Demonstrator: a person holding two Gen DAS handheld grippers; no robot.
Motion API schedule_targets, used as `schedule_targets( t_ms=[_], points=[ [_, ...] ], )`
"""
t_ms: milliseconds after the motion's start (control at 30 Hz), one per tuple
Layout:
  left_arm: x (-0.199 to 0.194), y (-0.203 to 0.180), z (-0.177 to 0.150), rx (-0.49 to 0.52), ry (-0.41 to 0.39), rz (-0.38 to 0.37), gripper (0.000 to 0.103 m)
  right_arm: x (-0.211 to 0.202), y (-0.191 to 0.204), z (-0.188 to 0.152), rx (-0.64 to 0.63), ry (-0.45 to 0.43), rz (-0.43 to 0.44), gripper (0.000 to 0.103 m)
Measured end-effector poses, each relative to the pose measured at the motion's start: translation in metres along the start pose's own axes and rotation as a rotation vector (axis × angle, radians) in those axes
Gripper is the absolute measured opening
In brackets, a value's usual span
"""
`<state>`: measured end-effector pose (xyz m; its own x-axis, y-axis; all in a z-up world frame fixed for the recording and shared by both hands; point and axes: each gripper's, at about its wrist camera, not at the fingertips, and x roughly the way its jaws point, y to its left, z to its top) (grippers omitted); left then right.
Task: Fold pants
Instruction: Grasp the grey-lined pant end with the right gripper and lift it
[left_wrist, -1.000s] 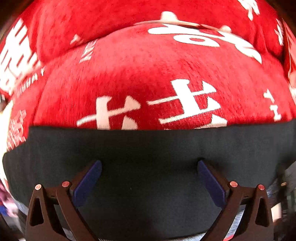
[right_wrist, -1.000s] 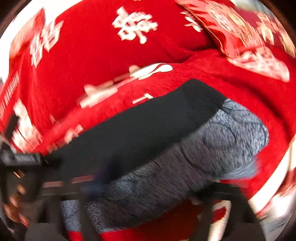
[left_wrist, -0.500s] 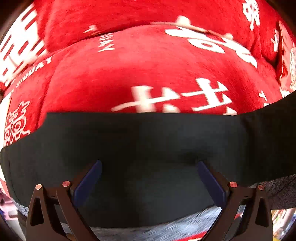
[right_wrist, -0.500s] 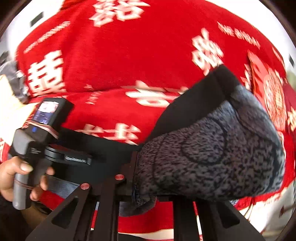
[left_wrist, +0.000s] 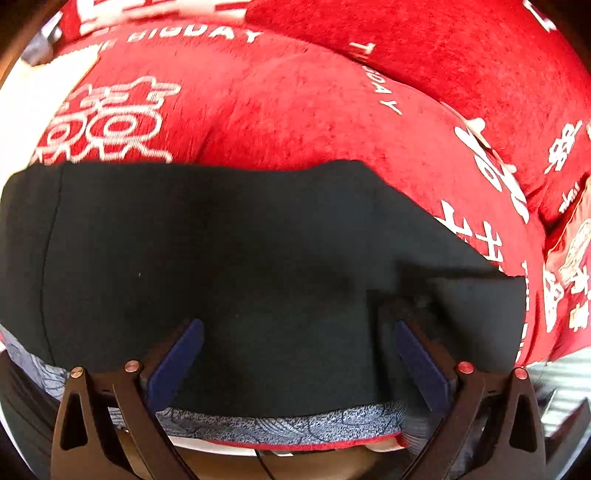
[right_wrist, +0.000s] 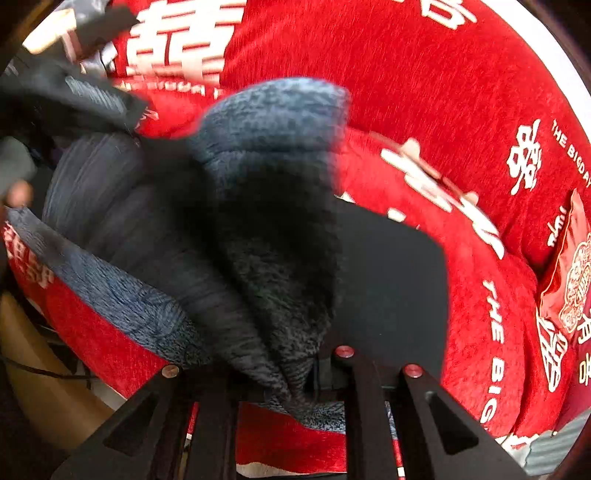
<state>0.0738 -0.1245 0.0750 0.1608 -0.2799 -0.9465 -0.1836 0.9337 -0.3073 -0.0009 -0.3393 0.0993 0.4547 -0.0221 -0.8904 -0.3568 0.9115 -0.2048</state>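
The pants (left_wrist: 229, 258) are black outside with a grey patterned fleece lining. They lie across a red sofa cover. In the left wrist view my left gripper (left_wrist: 295, 354) is open just above the black fabric, its blue pads (left_wrist: 175, 363) spread wide, holding nothing. In the right wrist view my right gripper (right_wrist: 291, 380) is shut on the pants (right_wrist: 266, 236); a bunched fold of grey lining rises from between its fingers and drapes leftward. The black outer side shows to the right of the fold.
The red sofa cover (left_wrist: 295, 110) with white characters and lettering fills both views. A red printed packet (right_wrist: 570, 273) lies at the right. A hand on the other gripper's handle (right_wrist: 18, 192) shows at the far left of the right wrist view.
My right gripper has carried the pants end up and leftward, so the lining now folds over. My left gripper stays open while more black fabric fills its view.
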Motion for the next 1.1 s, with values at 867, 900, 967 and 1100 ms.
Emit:
schedule_targets(
  t_ms=[867,900,967,1100],
  points=[
    [-0.026,-0.041,0.017,0.07,-0.034,-0.065,0.103,0.003,0.001,0.027,0.233,-0.041,0.058,0.016],
    [-0.021,-0.039,0.016,0.066,-0.024,-0.055,0.103,0.011,0.006,0.023,0.217,-0.008,0.053,0.016],
    [-0.014,-0.033,0.013,0.048,-0.002,-0.057,0.103,0.014,0.012,0.018,0.193,-0.019,0.034,0.016],
    [-0.017,-0.033,0.02,0.039,-0.006,-0.058,0.103,0.014,0.018,0.018,0.167,-0.015,0.004,0.017]
  ],
)
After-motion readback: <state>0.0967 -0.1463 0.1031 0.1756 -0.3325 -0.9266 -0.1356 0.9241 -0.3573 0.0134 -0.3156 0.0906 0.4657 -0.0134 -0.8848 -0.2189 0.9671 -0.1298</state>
